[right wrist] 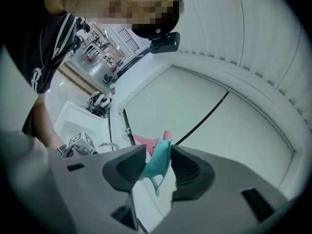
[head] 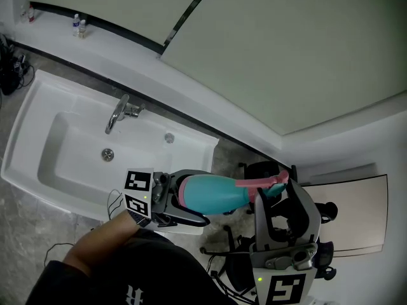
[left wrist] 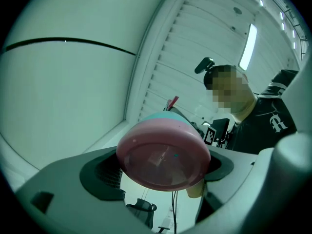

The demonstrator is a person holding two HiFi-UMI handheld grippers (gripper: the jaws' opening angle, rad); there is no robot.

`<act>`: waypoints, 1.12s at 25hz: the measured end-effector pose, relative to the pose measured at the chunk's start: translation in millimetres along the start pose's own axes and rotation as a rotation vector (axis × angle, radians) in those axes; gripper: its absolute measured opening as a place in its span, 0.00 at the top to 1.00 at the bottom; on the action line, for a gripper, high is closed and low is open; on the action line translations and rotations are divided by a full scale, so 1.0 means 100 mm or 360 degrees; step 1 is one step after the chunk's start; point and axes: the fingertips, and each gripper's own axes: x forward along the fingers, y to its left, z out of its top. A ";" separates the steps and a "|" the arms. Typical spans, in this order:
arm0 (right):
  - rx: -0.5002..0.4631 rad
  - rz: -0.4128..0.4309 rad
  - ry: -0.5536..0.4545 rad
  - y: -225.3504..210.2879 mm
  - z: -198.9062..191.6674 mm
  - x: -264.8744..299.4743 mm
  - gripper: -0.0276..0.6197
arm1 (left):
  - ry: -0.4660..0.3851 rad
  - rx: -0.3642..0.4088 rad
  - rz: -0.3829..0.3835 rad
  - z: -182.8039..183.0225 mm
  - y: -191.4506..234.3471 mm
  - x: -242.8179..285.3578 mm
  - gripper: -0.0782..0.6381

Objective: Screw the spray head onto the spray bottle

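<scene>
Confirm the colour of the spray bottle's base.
The spray bottle's base is pink; shows best in the left gripper view.

A white sink [head: 76, 97] carries a faucet [head: 117, 114]; two small bottles [head: 79, 26] stand on the ledge [head: 114, 59].

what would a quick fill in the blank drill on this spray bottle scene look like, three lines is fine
1. The left gripper is shut on the spray bottle at its base, which is coloured ___.
2. The right gripper is shut on the ___, at the bottle's other end.
3. In the head view, the faucet stands at the back of a white ___.

Missing words: pink; spray head; sink
</scene>
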 end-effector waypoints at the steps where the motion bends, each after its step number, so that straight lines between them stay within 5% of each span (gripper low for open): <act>1: 0.0019 0.0016 -0.0009 0.00 0.02 -0.01 0.73 | -0.0003 -0.0005 -0.0021 0.01 -0.01 0.01 0.25; 14: 0.0311 0.0417 -0.0268 0.03 0.36 -0.18 0.73 | -0.0007 -0.0033 -0.0220 0.08 -0.21 0.07 0.25; 28: 0.0649 0.0641 -0.0490 -0.08 0.48 -0.33 0.73 | 0.0008 -0.0023 -0.0289 0.12 -0.31 0.13 0.25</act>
